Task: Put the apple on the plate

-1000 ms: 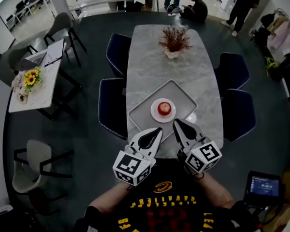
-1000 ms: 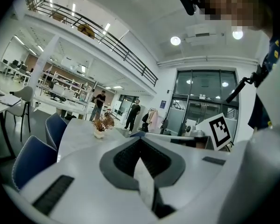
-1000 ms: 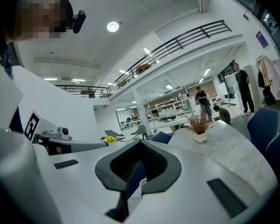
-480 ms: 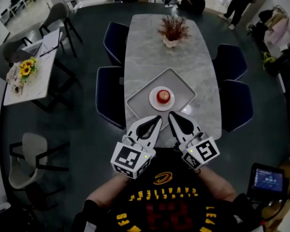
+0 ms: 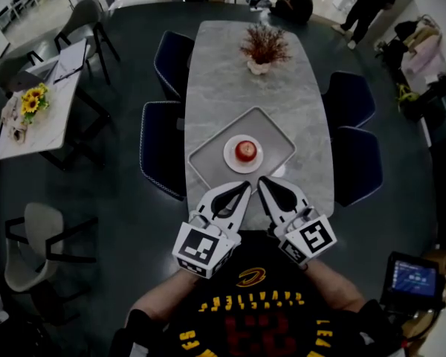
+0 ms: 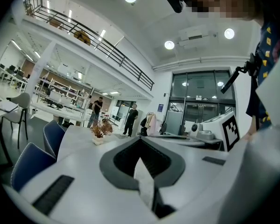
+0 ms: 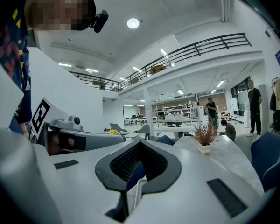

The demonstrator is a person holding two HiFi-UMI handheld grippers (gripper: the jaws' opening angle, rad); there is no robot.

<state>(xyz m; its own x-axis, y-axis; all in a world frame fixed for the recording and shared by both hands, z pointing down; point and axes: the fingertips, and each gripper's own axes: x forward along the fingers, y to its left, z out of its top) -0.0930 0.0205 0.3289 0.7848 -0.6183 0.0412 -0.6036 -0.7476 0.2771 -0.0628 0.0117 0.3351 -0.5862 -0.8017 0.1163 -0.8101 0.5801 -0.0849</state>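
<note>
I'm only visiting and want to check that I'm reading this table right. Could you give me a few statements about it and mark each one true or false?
1. The apple sits on the white plate. True.
2. The plate stands directly on the bare table. False: it stands on a grey tray.
3. The left tool is holding the apple. False: its jaws are shut on nothing, and it is apart from the apple.
4. A potted plant stands towards the far end of the table. True.
5. The right tool has its jaws wide open. False: they are shut and empty.
</note>
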